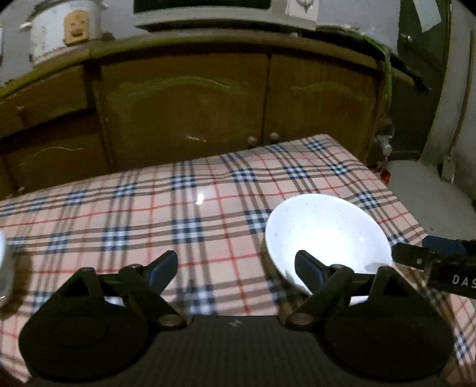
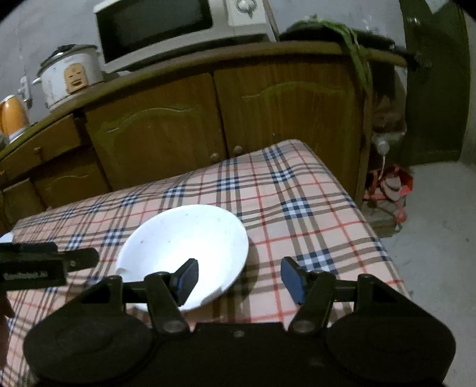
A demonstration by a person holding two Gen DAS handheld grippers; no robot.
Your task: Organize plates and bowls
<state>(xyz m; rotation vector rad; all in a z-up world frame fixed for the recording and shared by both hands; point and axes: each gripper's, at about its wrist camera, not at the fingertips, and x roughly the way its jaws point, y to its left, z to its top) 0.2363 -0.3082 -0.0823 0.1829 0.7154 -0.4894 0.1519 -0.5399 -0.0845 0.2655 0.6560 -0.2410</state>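
1. White bowl (image 1: pixel 327 235) sits upright on the plaid tablecloth (image 1: pixel 178 208), near the cloth's right edge and toward the near side; it looks empty inside, with a bright glare in the base.
2. Left gripper (image 1: pixel 236 269): jaws wide apart, nothing between the pads. Its right finger (image 1: pixel 309 272) overlaps the bowl's near-left rim in the left wrist view; cannot tell whether it touches or just hovers in front. Its left finger is over bare cloth, left of the bowl.
3. Right gripper (image 2: pixel 239 278): jaws apart, nothing clamped. Its left finger (image 2: pixel 187 279) sits over the bowl's near rim and interior; its right finger is over cloth just right of the bowl. Contact with the rim is unclear here too.
4. The two grippers flank the bowl; each one shows at the frame edge of the other's view, just beside the bowl.
5. Partial pale rounded object (image 1: pixel 4 268) at the far left of the cloth, well apart from the bowl; cropped and blurred, maybe another dish.
6. Behind the bowl, past the table's far edge: wooden cabinet (image 2: pixel 208 119) with closed doors.
7. On the cabinet top: microwave (image 2: pixel 160 26), white rice cooker (image 2: pixel 70 76) to its left, orange kettle (image 2: pixel 12 119) further left.
8. Right of the bowl, beyond the table: grey floor (image 2: pixel 437 223), dark green door (image 2: pixel 434 83).
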